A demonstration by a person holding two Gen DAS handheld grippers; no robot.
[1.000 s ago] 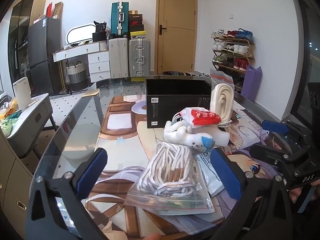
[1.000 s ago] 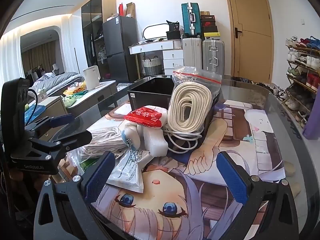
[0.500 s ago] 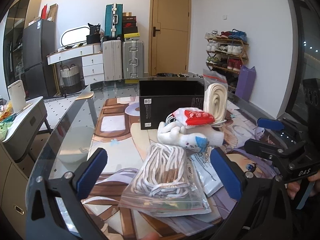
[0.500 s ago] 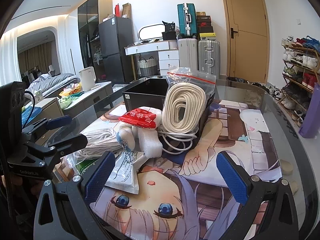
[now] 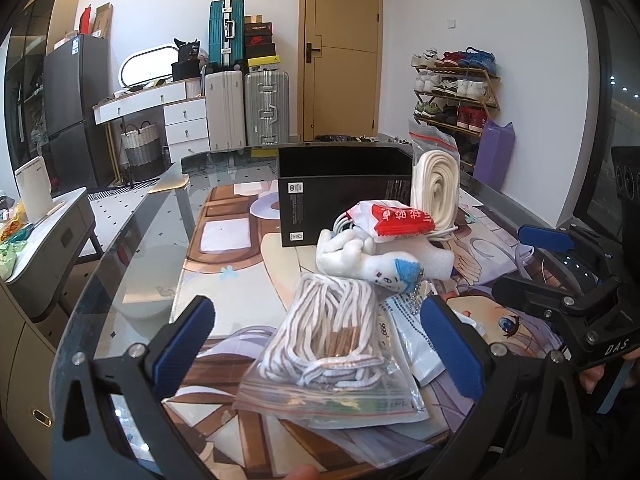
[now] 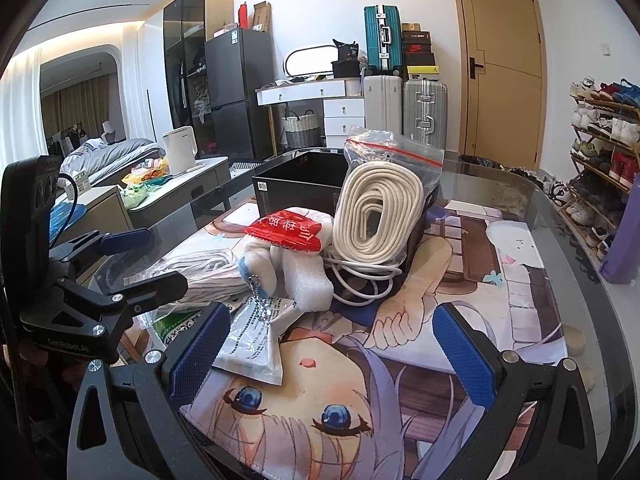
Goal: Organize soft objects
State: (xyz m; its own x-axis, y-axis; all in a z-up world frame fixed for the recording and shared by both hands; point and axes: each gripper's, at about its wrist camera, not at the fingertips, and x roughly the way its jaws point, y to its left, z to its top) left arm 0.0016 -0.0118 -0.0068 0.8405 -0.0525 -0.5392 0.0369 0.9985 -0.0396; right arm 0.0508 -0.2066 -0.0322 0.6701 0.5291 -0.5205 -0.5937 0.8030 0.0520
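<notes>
Hovering wide open over the near edge of the table [image 5: 132, 280], the left gripper [image 5: 316, 344] holds nothing; its blue pads [image 5: 184, 340] stand either side of a clear zip bag of striped cord [image 5: 332, 344] without touching it. The right gripper [image 6: 332, 356] is likewise spread wide and empty, poised above the printed mat [image 6: 460, 320], with a flat white packet [image 6: 252, 340] just beside its left pad. Beyond the bag of cord the soft things lie heaped together: a small white plush toy [image 5: 368, 264], a block of white foam [image 6: 308, 280] touching it, a red and white packet [image 6: 288, 232] resting on top, and a bagged coil of thick cream rope [image 6: 376, 208] standing upright against the open black box [image 5: 344, 184], with a loose white cable [image 6: 360, 276] trailing at its foot. Nothing soft appears to be in the box so far, so the sorting seems barely begun. The risks come from the crowding and the slick plastic. A grip on the bag's skin alone could let the cord slide and sag, or let the bag slip free. Lifting it might drag the flat packet lying partly beneath it, or tip the toy and foam. The rope coil looks poorly balanced and a nudge could topple it. The two grippers also sit near each other and could collide if both reach in.
</notes>
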